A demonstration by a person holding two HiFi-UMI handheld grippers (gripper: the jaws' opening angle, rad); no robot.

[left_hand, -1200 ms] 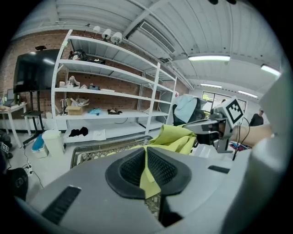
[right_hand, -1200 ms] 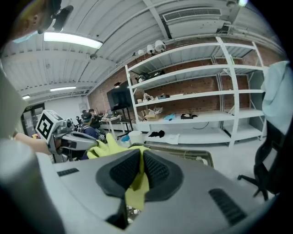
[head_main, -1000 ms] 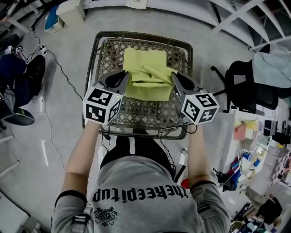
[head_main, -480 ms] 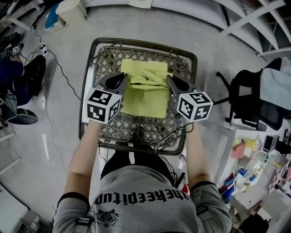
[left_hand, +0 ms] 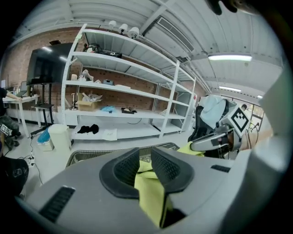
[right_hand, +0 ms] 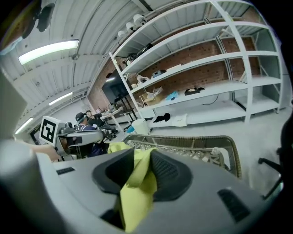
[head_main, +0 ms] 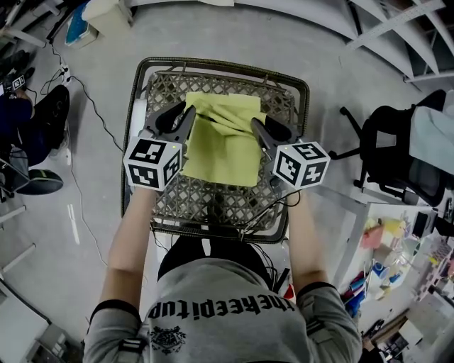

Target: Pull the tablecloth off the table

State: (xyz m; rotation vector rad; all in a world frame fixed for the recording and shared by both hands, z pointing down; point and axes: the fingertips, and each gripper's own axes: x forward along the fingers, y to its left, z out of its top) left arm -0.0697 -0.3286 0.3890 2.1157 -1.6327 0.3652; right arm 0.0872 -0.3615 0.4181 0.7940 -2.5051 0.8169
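yellow-green tablecloth (head_main: pixel 223 145), brown lattice-weave table (head_main: pixel 213 202)

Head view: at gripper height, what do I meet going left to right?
In order: left gripper → cloth → right gripper → chair. The jaws of both grippers have just been opening, and each has an edge of the cloth between its jaws.

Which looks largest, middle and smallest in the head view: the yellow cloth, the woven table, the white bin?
1. woven table
2. yellow cloth
3. white bin, partly cut off at the top edge and farther away
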